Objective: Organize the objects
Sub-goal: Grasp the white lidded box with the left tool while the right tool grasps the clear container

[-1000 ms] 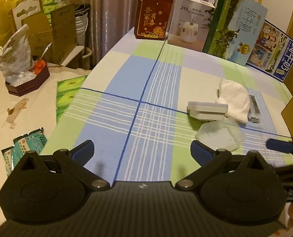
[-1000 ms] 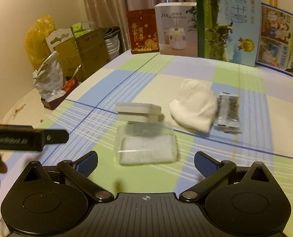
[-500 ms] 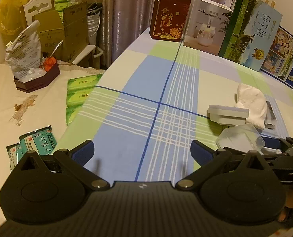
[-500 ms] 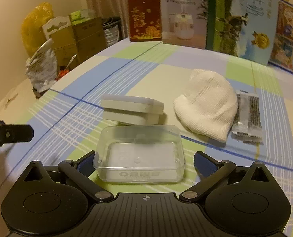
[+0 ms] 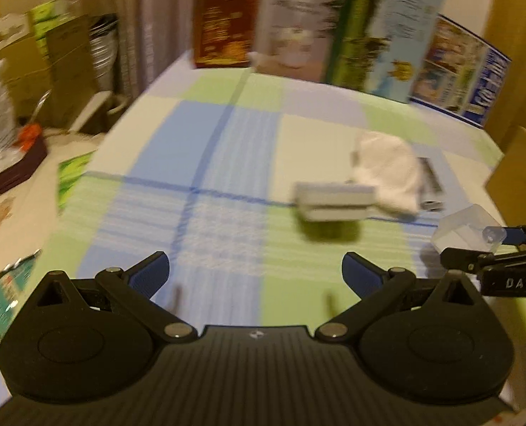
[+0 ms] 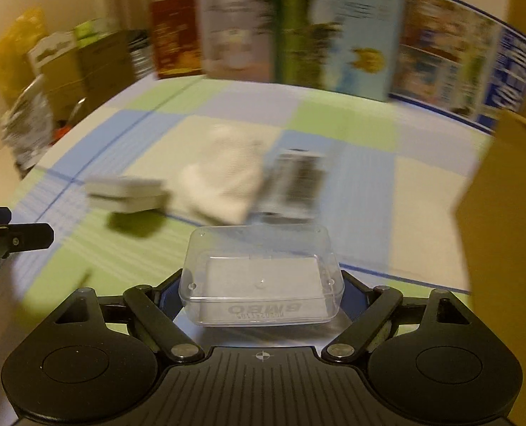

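Checked tablecloth [image 6: 362, 184]; clear box [image 6: 261, 277] reads, perhaps, "BMBO".

I'm in a home, a lived-in room by the look of it. A checked cloth [image 5: 227, 149] in blue, green and cream covers the surface in front of me. Curtains [image 5: 149, 17] hang at the back, and retail boxes [image 6: 234, 32] stand in a row along the far edge. Off to my left, cardboard cartons [image 5: 64, 56], a yellow bag [image 6: 14, 56] and green packs [image 5: 73, 174]. Warm, dim indoor light; both views are blurred.
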`<state>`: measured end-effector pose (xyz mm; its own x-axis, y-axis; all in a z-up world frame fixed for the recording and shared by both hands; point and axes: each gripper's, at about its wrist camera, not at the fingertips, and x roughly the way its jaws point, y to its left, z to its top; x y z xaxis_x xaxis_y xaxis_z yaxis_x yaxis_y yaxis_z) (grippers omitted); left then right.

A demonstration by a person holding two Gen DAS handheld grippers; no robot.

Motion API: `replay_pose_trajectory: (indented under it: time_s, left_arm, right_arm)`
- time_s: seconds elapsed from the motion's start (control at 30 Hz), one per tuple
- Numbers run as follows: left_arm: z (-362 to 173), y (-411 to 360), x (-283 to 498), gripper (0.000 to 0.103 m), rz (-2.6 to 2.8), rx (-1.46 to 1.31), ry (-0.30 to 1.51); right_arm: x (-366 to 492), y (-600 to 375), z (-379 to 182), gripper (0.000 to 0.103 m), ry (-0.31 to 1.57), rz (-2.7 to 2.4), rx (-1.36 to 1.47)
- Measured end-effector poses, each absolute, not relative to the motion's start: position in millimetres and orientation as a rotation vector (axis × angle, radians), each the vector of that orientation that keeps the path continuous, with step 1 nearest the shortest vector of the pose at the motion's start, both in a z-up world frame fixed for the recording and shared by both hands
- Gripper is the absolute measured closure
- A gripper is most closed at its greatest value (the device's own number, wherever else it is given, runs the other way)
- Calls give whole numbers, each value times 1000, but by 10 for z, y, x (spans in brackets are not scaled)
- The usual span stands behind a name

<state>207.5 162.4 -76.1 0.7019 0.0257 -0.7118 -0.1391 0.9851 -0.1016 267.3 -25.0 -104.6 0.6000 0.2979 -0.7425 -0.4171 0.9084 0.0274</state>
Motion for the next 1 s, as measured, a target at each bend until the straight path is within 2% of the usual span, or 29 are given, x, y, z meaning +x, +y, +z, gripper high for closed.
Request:
replay_pose_trajectory:
  time_s: [0.3, 0.4, 0.53, 0.63, 0.67, 1.0]
  left_arm:
    - [-864, 1228, 2584, 2, 37, -103, 745]
    - [-907, 1191, 2701, 7, 31, -104, 732]
    - [-965, 1166, 2810, 19, 19, -96, 729]
    - [-1017, 1152, 2887, 40, 17, -84, 740]
    - [-1016, 1137, 2884, 41, 20, -77, 738]
    - [-737, 840, 2388, 43, -18, -18, 752]
  right_arm:
    - [2762, -579, -1007, 20, 858, 366, -52]
    - [2771, -587, -1027, 20, 863, 370, -30]
    - [2778, -568, -1035, 20, 863, 373, -18]
    - [2770, -553, -1014, 20, 852, 373, -17]
    - [2766, -556, -1002, 20, 849, 372, -16]
    - [2528, -670, -803, 20, 800, 345, 0]
